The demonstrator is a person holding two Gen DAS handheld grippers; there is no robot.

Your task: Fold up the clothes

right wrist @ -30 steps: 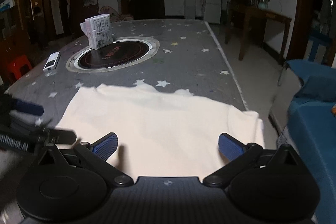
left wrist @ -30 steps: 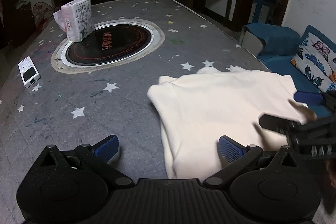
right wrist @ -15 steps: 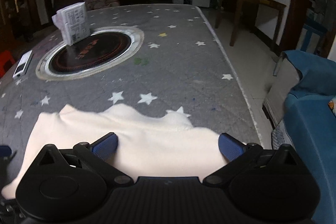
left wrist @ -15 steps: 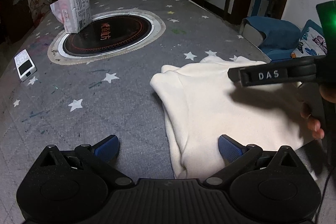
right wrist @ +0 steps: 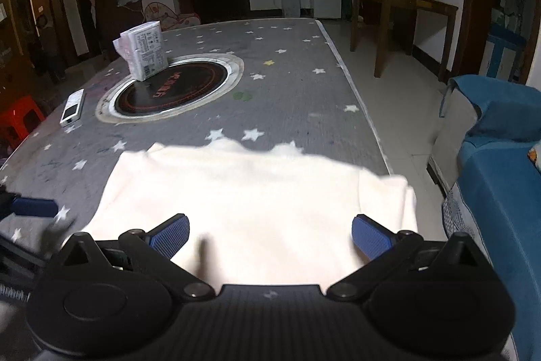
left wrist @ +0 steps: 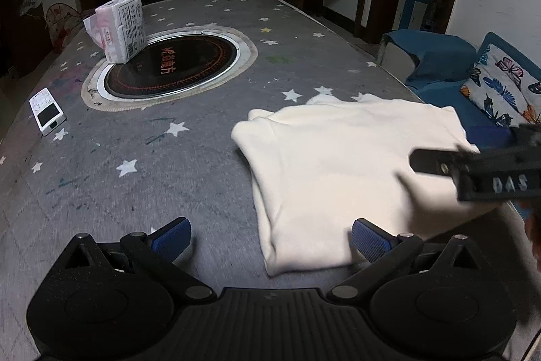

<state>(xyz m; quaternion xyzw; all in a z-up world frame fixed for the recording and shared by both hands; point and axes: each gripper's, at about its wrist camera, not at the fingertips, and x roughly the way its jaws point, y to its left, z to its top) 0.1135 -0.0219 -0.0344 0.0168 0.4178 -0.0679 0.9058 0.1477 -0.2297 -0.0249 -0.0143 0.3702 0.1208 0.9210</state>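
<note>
A cream folded garment lies flat on the grey star-patterned table near its right edge; it also shows in the right wrist view. My left gripper is open and empty, low over the garment's near left corner. My right gripper is open and empty, just above the garment's near edge. The right gripper's black body shows blurred at the right of the left wrist view. A blue pad of the left gripper shows at the left of the right wrist view.
A round black induction plate is set in the table. A white tissue pack stands on its rim. A white remote lies at the left. A blue sofa stands right of the table.
The right gripper has come back down from above the garment to its near edge. The left gripper has barely moved. The garment lies as before.
</note>
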